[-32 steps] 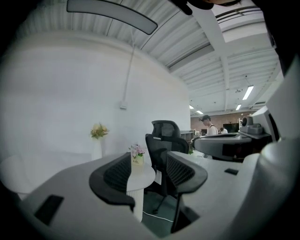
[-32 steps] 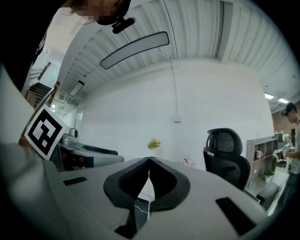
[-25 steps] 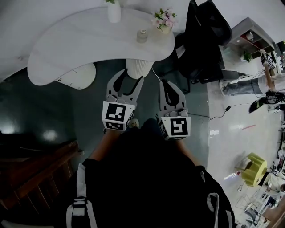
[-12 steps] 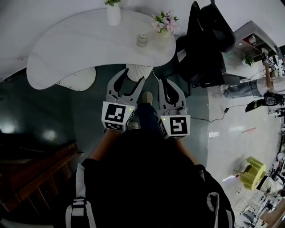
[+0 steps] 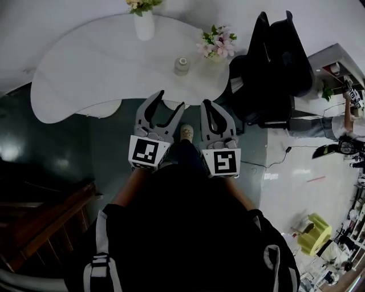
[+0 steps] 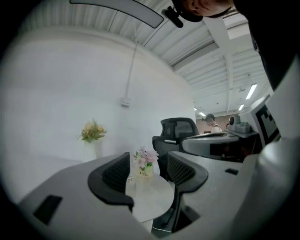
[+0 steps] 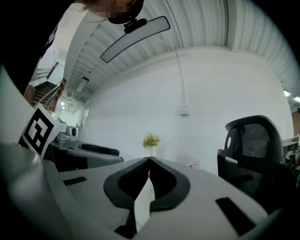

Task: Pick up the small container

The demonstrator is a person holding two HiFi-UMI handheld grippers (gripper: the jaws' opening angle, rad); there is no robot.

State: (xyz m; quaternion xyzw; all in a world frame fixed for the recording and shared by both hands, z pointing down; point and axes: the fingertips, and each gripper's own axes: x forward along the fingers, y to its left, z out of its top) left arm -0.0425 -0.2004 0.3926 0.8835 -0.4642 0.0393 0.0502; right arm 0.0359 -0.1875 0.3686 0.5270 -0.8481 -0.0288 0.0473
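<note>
- Container position: the small container (image 5: 182,65) stands upright on the white table (image 5: 97,63), between the white vase (image 5: 145,25) and the pink flower pot (image 5: 217,44), nearer the pot.
- Left gripper (image 5: 170,102): jaws stand apart with nothing between them. In the head view its tips lie at the table's near edge, apart from the small container.
- Right gripper (image 5: 208,104): jaws meet at the tips and hold nothing. It is just beside the left gripper.
- Black chair (image 5: 276,63): stands at the table's right end.

small container (image 5: 181,64) too tiny for detail, vase flowers (image 5: 141,5) cropped above
</note>
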